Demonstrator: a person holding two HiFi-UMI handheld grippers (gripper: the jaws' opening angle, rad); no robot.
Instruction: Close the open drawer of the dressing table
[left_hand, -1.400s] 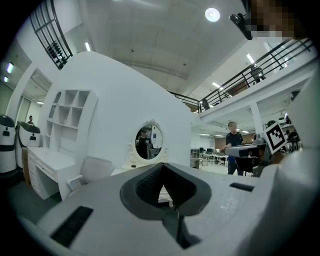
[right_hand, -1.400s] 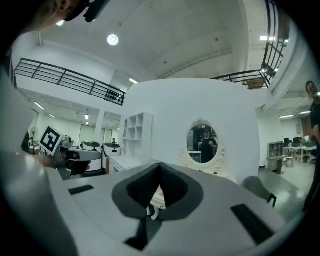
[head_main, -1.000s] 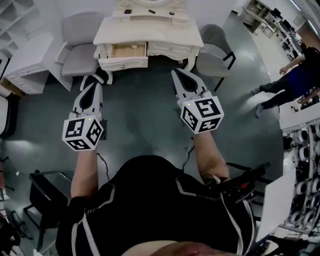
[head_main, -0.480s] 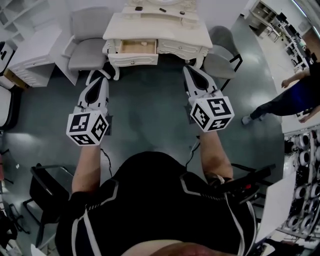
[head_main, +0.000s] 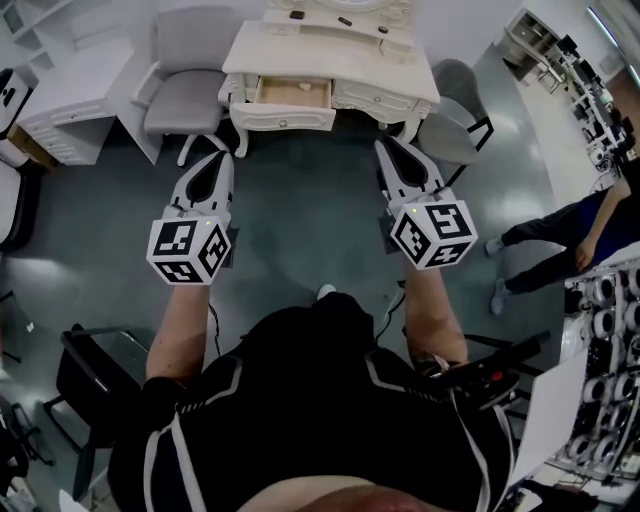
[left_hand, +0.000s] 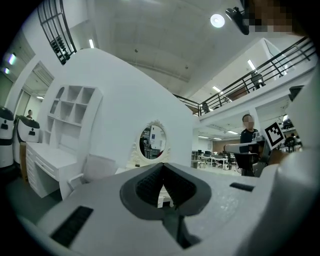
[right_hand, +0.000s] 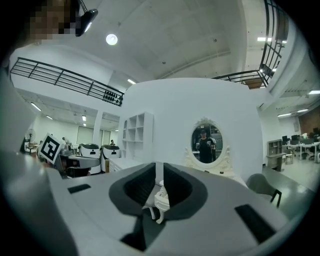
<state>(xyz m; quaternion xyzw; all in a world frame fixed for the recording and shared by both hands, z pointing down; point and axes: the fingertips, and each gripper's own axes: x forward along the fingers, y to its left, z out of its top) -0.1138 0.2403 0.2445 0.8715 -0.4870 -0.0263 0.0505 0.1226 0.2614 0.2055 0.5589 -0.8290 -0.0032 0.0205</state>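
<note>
Looking down on a cream carved dressing table (head_main: 330, 62) at the far wall, with its open wood-lined drawer (head_main: 293, 93) pulled out toward the near side in the table's left half. Holding the left gripper (head_main: 222, 156) level, well short of that drawer, jaw tips pressed together on nothing. Holding the right gripper (head_main: 386, 146) level near the table's right legs, jaws opening to a narrow gap, nothing between the pads. Flanked by a grey padded chair (head_main: 185, 95) at left and a second grey chair (head_main: 452, 135) at right.

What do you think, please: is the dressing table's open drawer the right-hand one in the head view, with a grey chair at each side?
No: the head view shows the open drawer on the left of the dressing table, not the right. A grey chair does stand at each side.
</note>
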